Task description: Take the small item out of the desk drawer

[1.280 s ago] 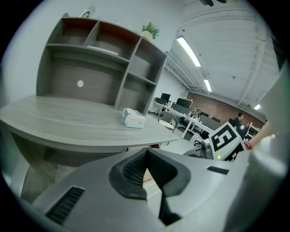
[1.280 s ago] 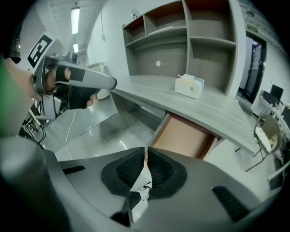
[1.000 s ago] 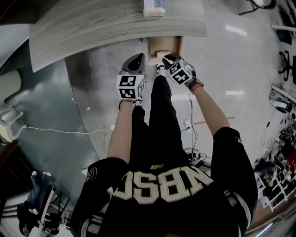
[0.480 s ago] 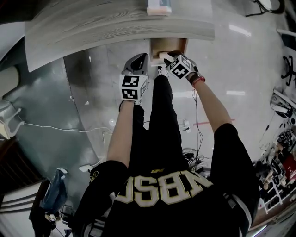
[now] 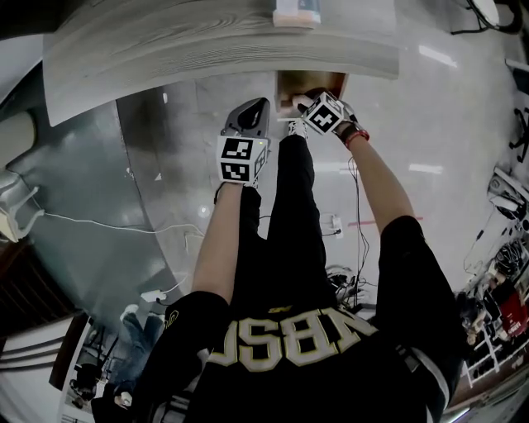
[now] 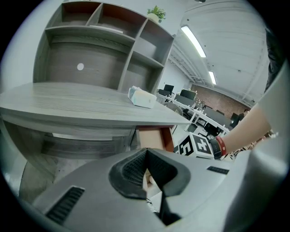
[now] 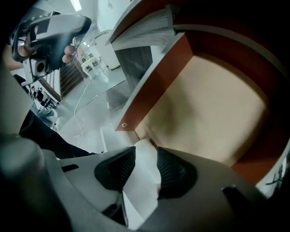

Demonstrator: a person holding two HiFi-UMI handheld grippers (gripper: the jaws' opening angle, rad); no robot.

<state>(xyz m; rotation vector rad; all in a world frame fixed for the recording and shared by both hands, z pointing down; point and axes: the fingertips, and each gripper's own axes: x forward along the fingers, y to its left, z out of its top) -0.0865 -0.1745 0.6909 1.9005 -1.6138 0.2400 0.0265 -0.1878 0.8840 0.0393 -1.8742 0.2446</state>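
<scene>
The desk drawer (image 5: 314, 82) stands pulled out under the grey wooden desk (image 5: 165, 41). Its tan floor (image 7: 213, 104) and red-brown sides fill the right gripper view, and no small item shows on the part I see. My right gripper (image 5: 299, 101) is at the drawer's front edge. Its jaws (image 7: 146, 156) are opening, with a white flat piece (image 7: 142, 176) of the drawer's front standing between the pads. My left gripper (image 5: 252, 109) hangs left of the drawer, below the desk edge, shut (image 6: 146, 154) on nothing. The drawer (image 6: 154, 138) shows beyond it.
A white box (image 5: 296, 10) lies on the desk top near its front edge, above the drawer. Shelving (image 6: 104, 41) rises behind the desk. A white cable (image 5: 99, 225) runs over the glossy floor at the left. The person's legs stand below the drawer.
My right gripper has pushed forward to the drawer's mouth. The left gripper has kept its place beside it.
</scene>
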